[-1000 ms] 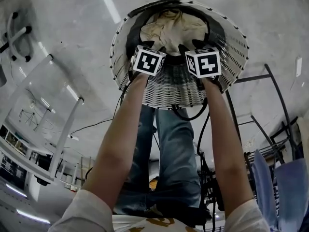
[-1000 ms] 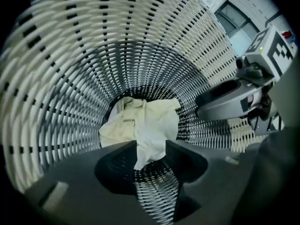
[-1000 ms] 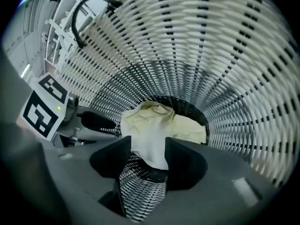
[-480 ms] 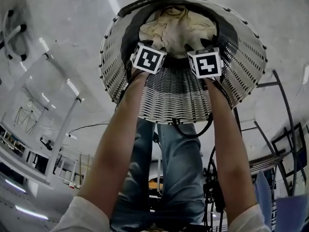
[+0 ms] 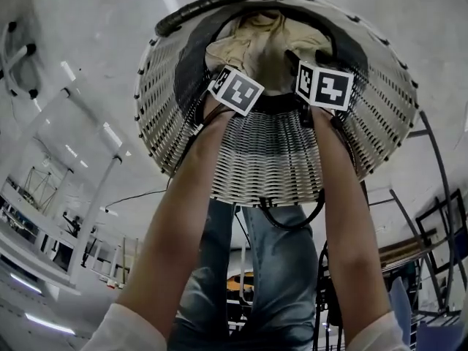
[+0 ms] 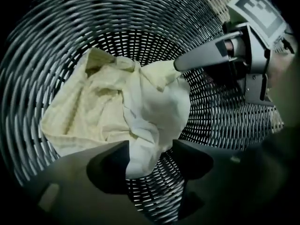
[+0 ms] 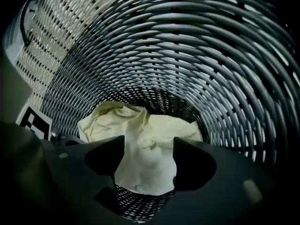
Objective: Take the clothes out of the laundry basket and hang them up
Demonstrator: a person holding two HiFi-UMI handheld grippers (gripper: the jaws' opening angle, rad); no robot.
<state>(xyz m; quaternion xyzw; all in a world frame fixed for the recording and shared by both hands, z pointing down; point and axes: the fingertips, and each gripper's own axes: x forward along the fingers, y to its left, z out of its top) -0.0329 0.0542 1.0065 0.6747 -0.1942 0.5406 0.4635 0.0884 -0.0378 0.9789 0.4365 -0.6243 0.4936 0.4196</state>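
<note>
Wicker: one laundry basket (image 5: 263, 152), one cream garment (image 6: 112, 111) inside; left gripper (image 6: 150, 156) and right gripper (image 7: 149, 156), jaws apart.

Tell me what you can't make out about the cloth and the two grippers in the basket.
Head view: jaws of the left gripper and right gripper, hidden behind their own marker cubes.
All views: what garment the cloth is; it lies crumpled.
Gripper views: anything under the cloth in the basket; the cloth covers it.
</note>
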